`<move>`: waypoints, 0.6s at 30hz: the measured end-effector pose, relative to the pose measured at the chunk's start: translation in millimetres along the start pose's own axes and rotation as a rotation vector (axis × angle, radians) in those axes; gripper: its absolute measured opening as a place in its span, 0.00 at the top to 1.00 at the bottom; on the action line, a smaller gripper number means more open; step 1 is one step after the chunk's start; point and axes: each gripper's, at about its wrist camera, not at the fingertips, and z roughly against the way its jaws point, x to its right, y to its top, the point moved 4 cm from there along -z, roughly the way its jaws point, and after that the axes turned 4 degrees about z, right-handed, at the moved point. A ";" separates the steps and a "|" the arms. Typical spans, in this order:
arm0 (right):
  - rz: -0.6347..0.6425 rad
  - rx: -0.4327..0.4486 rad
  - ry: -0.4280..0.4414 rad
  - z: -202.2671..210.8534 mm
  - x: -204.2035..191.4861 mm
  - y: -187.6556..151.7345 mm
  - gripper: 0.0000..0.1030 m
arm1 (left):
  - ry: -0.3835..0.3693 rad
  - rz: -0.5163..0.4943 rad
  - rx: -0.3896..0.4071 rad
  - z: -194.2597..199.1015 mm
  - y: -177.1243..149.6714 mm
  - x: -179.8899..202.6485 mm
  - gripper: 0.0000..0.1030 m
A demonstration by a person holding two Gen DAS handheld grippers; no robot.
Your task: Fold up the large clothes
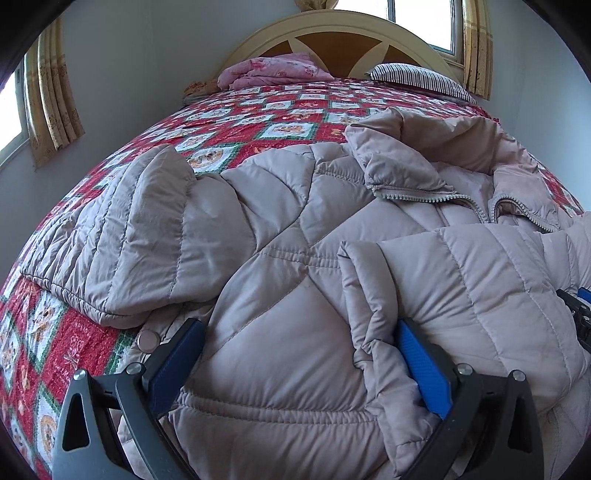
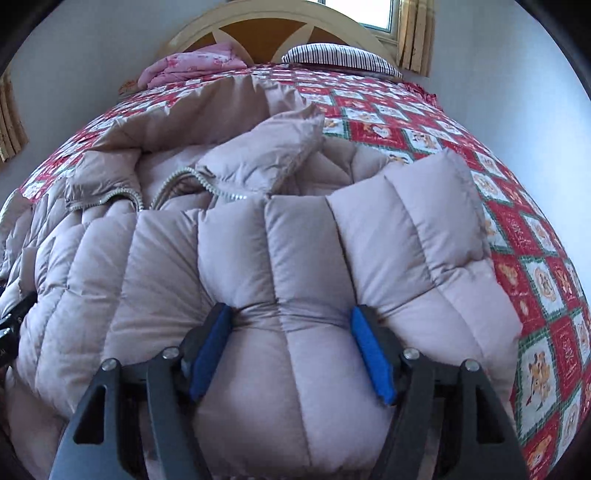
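Note:
A pale pinkish-grey puffer jacket (image 1: pixel 280 236) lies spread on the bed, its front unzipped with the zipper (image 1: pixel 476 206) showing. My left gripper (image 1: pixel 299 325) stands wide open at the near hem. Its blue pads (image 1: pixel 424 369) straddle the jacket body, and a sleeve cuff (image 1: pixel 373 295) lies against the right pad. My right gripper (image 2: pixel 290 310) is shut on a folded, quilted part of the jacket (image 2: pixel 291 258), and the fabric cinches in between its pads (image 2: pixel 373 365). Each gripper shows at the edge of the other's view.
The bed carries a red patchwork quilt (image 1: pixel 92 332) that shows on both sides of the jacket. A pink folded blanket (image 1: pixel 273 70) and a striped pillow (image 1: pixel 417 75) lie by the arched headboard (image 1: pixel 347 33). Curtained windows flank the bed.

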 end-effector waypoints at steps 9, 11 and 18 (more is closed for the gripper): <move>-0.034 0.014 0.083 14.8 4.0 3.5 0.30 | 0.001 0.004 -0.006 -2.7 1.4 0.1 0.01; -0.119 0.105 0.125 36.9 28.1 14.9 0.30 | 0.003 0.002 -0.004 -3.2 1.4 0.3 0.01; -0.221 0.152 0.064 23.8 92.0 48.4 0.30 | 0.003 0.001 -0.004 -3.3 1.3 0.8 0.01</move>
